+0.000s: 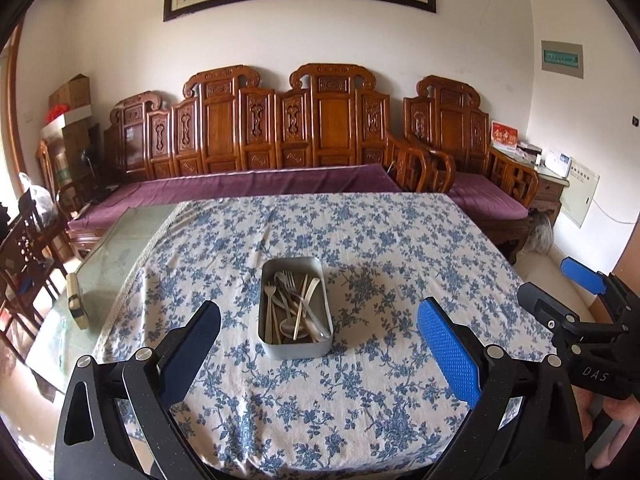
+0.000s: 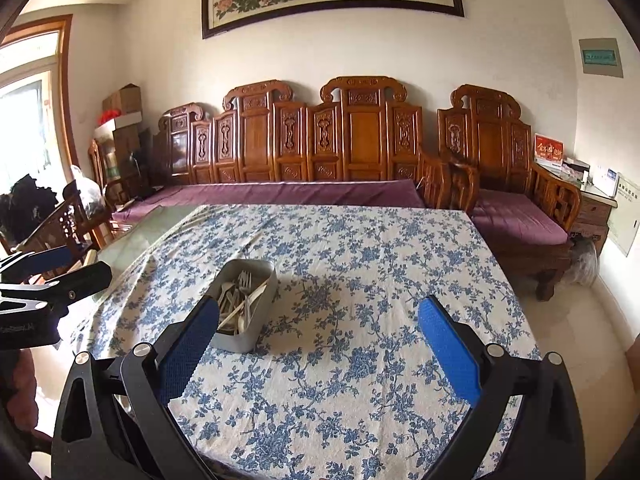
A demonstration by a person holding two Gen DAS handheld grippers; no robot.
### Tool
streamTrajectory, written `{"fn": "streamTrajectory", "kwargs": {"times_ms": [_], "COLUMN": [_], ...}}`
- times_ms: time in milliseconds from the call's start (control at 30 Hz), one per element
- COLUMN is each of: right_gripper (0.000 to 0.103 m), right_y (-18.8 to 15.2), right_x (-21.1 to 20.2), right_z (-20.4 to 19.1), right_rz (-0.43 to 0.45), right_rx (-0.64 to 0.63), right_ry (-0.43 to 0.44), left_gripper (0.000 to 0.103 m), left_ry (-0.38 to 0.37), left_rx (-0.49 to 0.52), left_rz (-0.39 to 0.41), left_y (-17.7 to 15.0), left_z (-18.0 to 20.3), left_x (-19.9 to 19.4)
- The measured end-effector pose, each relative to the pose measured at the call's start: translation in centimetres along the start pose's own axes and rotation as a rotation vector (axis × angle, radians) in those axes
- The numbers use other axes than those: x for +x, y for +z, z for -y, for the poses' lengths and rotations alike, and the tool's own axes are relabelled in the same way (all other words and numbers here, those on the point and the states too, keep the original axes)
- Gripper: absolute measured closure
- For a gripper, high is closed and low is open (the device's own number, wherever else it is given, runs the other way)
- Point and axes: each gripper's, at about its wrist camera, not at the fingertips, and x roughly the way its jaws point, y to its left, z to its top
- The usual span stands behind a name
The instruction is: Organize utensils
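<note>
Left wrist view: metal tin [image 1: 295,307] with utensils [image 1: 294,304] seen centred on floral tablecloth [image 1: 360,240], bare cloth all around. Left gripper [image 1: 318,330] spread wide, nothing held. Phone [image 1: 76,300] at left edge shown only here. Right wrist view: right gripper [image 2: 318,330] likewise wide, empty; tin near-left.

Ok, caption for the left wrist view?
Open left gripper hovers before a metal tin of forks and spoons on the floral tablecloth.

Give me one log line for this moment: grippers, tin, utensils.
left gripper: open, empty | right gripper: open, empty | metal tin: on floral tablecloth | utensils: jumbled inside tin, untouched
</note>
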Motion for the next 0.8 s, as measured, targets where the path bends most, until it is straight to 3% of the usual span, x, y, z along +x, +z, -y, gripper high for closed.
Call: {"fn": "streamTrajectory", "kwargs": {"times_ms": [467,800], "right_gripper": [0.003,0.003], "right_y": [3.7,3.8], "right_x": [-5.4,-6.2], "right_z": [-0.7,-0.5], "right_rz": [0.158,0.173], "right_rx": [-0.025,-0.011], "right_ry": [-0.025,-0.027], "left_gripper": [0.008,0.008], "left_ry": [0.004,0.008], "left_rx": [-0.007,-0.020], "left_rz": [0.123,0.133], "left_y": [2.9,2.2], "left_z": [0.5,0.1], "left_x": [-4.7,-5.7]}}
